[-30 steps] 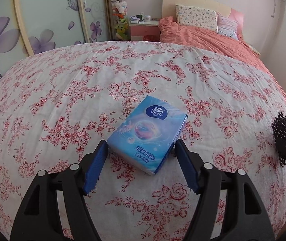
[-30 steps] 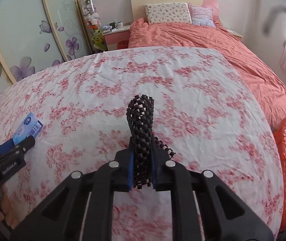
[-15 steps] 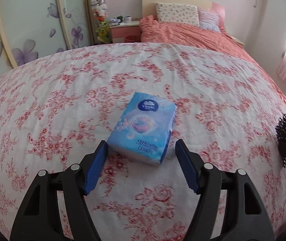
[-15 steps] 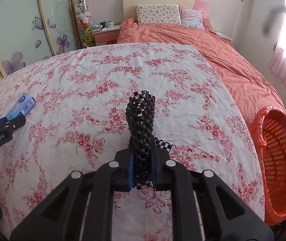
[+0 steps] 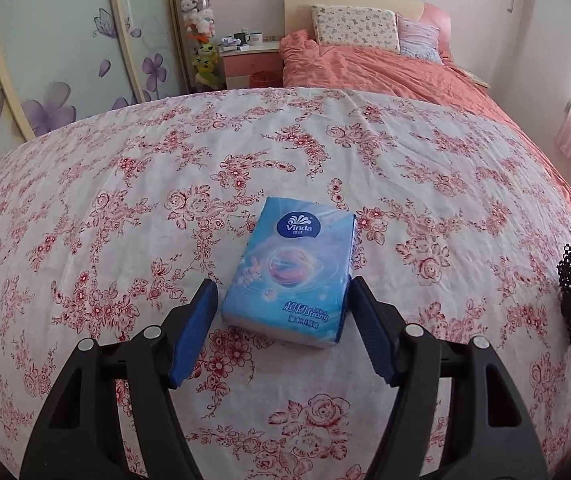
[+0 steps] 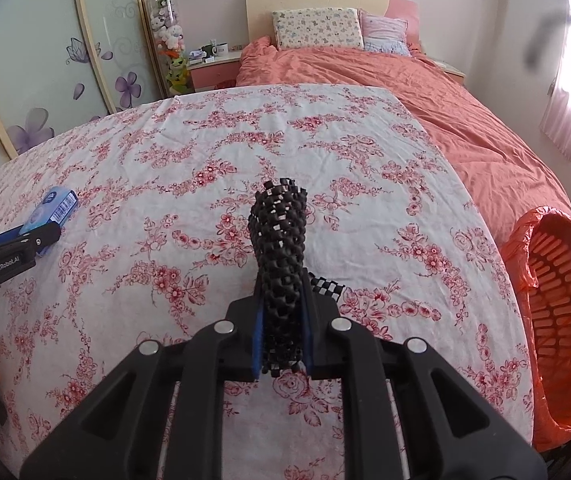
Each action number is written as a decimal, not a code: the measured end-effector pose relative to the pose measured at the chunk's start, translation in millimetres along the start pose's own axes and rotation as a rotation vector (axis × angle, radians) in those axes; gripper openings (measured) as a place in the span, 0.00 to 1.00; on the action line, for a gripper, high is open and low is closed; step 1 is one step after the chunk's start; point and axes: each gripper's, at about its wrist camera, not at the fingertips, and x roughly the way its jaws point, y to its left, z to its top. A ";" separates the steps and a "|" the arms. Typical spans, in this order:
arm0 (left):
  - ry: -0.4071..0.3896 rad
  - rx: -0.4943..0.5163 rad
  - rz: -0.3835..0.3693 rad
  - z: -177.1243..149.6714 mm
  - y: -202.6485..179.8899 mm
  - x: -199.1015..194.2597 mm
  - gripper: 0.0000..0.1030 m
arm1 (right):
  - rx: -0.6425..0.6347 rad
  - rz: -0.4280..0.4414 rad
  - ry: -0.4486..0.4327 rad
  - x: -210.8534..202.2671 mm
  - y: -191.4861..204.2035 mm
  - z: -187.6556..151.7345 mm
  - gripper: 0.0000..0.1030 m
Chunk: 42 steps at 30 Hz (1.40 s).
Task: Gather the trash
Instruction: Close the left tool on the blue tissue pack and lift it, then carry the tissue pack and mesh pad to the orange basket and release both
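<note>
Left claw point(image 5: 283, 328) stands open astride the near end of the blue tissue pack point(image 5: 291, 270), which lies flat on the floral-sheeted bed point(image 5: 125, 208); pads beside it, contact not clear, so this pickup looks not yet made. Centre: right claw point(image 6: 281, 344) is clamped on a rolled piece of black mesh point(image 6: 279, 240), lifted off the sheet. Far right, the orange basket point(image 6: 557, 280) beside the bed shows nothing inside as far as visible; both items are judged still to be dropped there.
</note>
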 end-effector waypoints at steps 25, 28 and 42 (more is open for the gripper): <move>-0.078 0.047 0.018 -14.8 -24.7 -49.9 0.53 | 0.027 0.012 -0.083 -64.7 -17.1 -9.2 0.11; -0.101 0.059 0.016 -14.8 -33.7 -65.6 0.53 | 0.033 0.008 -0.110 -83.3 -23.2 -9.9 0.11; -0.177 0.131 -0.145 -25.1 -103.5 -137.1 0.53 | 0.131 0.005 -0.221 -163.6 -85.5 -30.8 0.11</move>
